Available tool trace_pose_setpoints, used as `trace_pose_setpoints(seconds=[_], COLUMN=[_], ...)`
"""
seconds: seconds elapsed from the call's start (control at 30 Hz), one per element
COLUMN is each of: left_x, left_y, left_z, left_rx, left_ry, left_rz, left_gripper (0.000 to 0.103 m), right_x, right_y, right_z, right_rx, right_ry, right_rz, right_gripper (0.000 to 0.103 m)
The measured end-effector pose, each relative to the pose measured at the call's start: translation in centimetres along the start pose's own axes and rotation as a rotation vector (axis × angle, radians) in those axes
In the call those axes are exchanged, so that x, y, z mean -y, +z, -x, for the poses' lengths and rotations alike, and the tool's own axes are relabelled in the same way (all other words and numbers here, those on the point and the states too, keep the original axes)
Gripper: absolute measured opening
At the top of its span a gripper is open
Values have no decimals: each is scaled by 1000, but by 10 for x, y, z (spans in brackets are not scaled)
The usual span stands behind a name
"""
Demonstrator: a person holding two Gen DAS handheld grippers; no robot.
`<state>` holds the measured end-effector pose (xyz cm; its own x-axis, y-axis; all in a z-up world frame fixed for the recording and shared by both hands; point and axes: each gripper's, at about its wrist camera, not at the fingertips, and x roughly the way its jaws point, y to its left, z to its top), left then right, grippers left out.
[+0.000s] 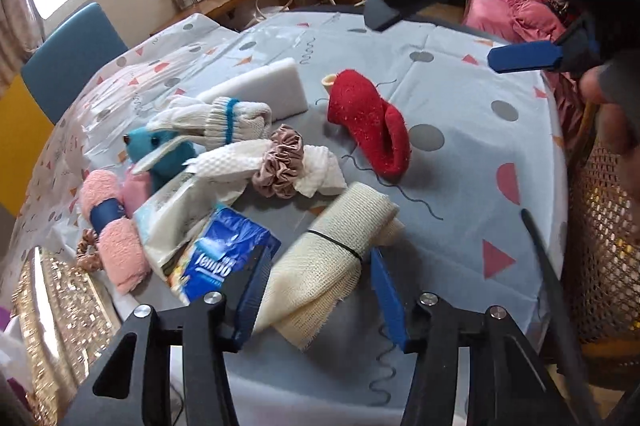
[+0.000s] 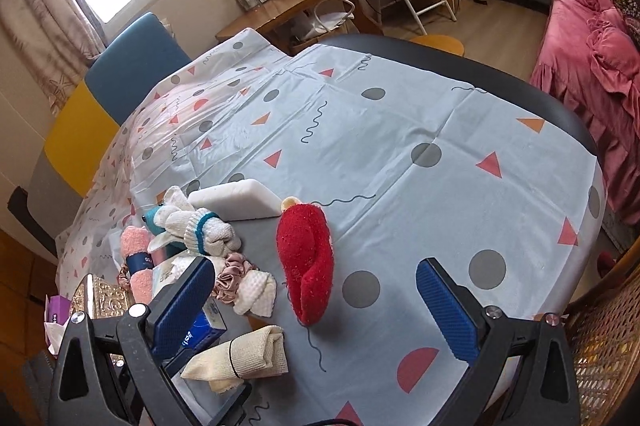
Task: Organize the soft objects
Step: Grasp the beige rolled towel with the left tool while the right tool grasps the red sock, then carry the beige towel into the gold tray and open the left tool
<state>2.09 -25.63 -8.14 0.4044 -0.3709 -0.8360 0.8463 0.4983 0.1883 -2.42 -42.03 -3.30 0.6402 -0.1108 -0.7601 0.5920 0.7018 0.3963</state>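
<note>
The left gripper (image 1: 316, 290) points steeply down, its jaws half open around the near end of the cream roll (image 1: 332, 258); whether the pads press it I cannot tell. The right gripper (image 2: 316, 302) tilts down too, jaws wide and empty, the red sock (image 2: 306, 258) lying on the worktop (image 2: 460, 130) between them. Left of both sit the tissue pack (image 1: 224, 258), scrunchie (image 1: 280, 162) and pink towel (image 1: 116, 246). Beyond the sock the cloth lies bare to the far edge.
</note>
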Motion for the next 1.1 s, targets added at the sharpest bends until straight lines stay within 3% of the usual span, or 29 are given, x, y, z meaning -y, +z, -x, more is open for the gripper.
trace_pose_setpoints(seconds=[0.17, 0.23, 0.3, 0.37, 0.5, 0.73, 0.77, 0.8, 0.83, 1.1], left_x=[-6, -11, -15, -20, -28, -42, -44, -47, -49, -66], left_y=[-5, -8, -14, -21, -30, -32, -31, -27, -25, -10], left_z=[-13, -8, -3, 3, 19, 40, 44, 46, 50, 96], left_rx=[-12, 4, 19, 28, 51, 79, 88, 99, 111, 213], left_ry=[-1, -9, -6, -15, -21, -32, -35, -38, -42, -40], left_rz=[45, 81, 116, 153, 196, 273, 283, 292, 301, 382], left_gripper=[38, 32, 30, 29, 27, 23, 23, 23, 23, 21], right_x=[0, -1, -2, -3, -9, -32, -34, -35, -36, -39], right_y=[0, -1, -2, -3, -4, 1, -1, -3, -4, -11], right_z=[-5, -6, -10, -16, -27, -78, -84, -88, -91, -96], right_rx=[-19, -22, -33, -64, -98, -205, -219, -230, -236, -248], right_ry=[4, 3, -8, -11, -45, -164, -172, -175, -185, -220], right_rz=[-4, 2, 10, 12, 35, 188, 210, 231, 248, 316], right_gripper=[100, 89, 67, 61, 61, 61, 58, 36, 26, 21])
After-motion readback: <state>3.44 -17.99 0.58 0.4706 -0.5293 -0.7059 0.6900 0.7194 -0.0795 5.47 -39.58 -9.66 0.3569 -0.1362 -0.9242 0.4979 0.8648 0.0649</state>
